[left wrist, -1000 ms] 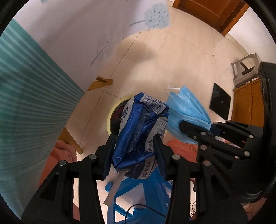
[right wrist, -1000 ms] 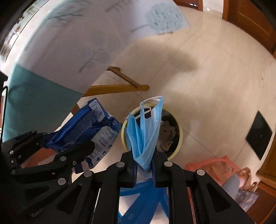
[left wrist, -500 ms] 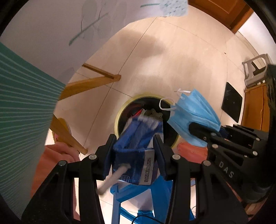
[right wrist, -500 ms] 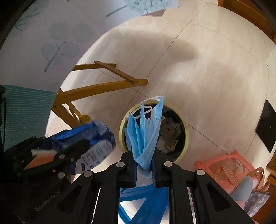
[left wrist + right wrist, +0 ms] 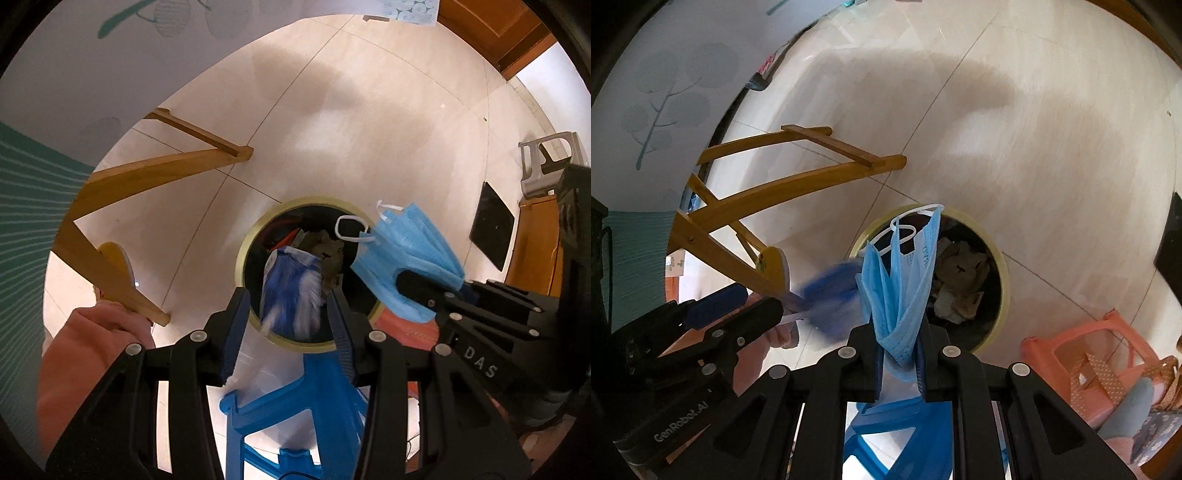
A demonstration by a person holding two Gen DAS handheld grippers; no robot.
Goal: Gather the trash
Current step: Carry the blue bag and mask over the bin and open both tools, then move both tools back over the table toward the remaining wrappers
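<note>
A round bin with a yellow rim (image 5: pixel 242 254) (image 5: pixel 1001 291) stands on the floor below both grippers, with crumpled paper inside. My left gripper (image 5: pixel 286 302) is open above it. A blue and white wrapper (image 5: pixel 290 291) (image 5: pixel 831 291) is blurred between and beyond its fingers, over the bin's mouth, and looks loose. My right gripper (image 5: pixel 899 339) is shut on a folded light blue face mask (image 5: pixel 901 280) (image 5: pixel 406 262), held above the bin's left rim.
A wooden rocking frame (image 5: pixel 110 206) (image 5: pixel 768 192) stands left of the bin. A blue plastic stool (image 5: pixel 295 413) is right under the grippers. An orange stool (image 5: pixel 1089 354) with a bag sits to the right. A cabinet and grey stool (image 5: pixel 546 162) are at far right.
The left gripper's jaws opened and the blue wrapper slid out toward the bin. Both grippers moved further over the bin. The mask stays clamped in the right gripper.
</note>
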